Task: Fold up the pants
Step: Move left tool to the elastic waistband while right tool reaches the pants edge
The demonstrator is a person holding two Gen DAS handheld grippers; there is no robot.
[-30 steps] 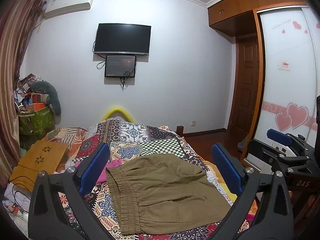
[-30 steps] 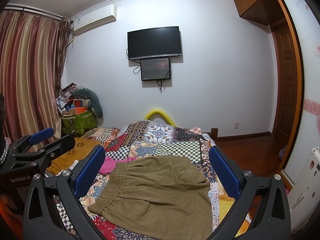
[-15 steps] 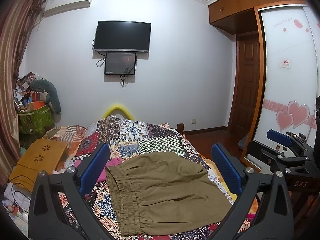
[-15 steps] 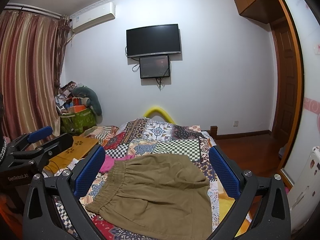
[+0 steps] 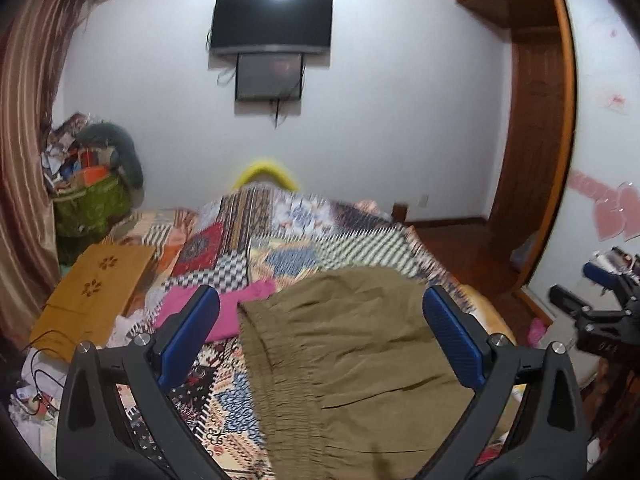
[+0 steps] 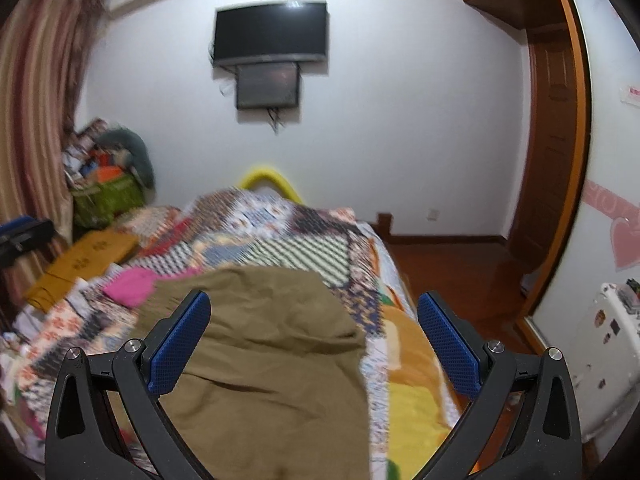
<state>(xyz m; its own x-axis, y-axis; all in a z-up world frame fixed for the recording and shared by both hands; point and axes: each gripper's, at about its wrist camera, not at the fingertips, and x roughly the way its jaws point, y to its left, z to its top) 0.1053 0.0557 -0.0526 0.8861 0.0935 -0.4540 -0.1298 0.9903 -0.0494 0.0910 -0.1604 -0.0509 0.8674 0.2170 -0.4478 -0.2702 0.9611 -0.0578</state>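
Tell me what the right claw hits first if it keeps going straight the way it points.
Most likely the olive-brown cotton pants spread on the patchwork quilt. The open right claw frames them directly ahead, nothing between. Depth is uncertain in this blurred fisheye view.

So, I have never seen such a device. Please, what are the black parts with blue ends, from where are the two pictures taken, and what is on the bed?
There is no robot here. A person holds one hand tool in each hand, and each tool ends in a two-finger claw with blue pads. A wide-angle camera on each tool looks forward between its fingers. One picture comes from the left claw, the other from the right claw. Both claws are open and hold nothing. On the patchwork quilt lie olive-brown pants, and beside their elastic waistband a pink cloth. The right claw also shows at the edge of the left picture.
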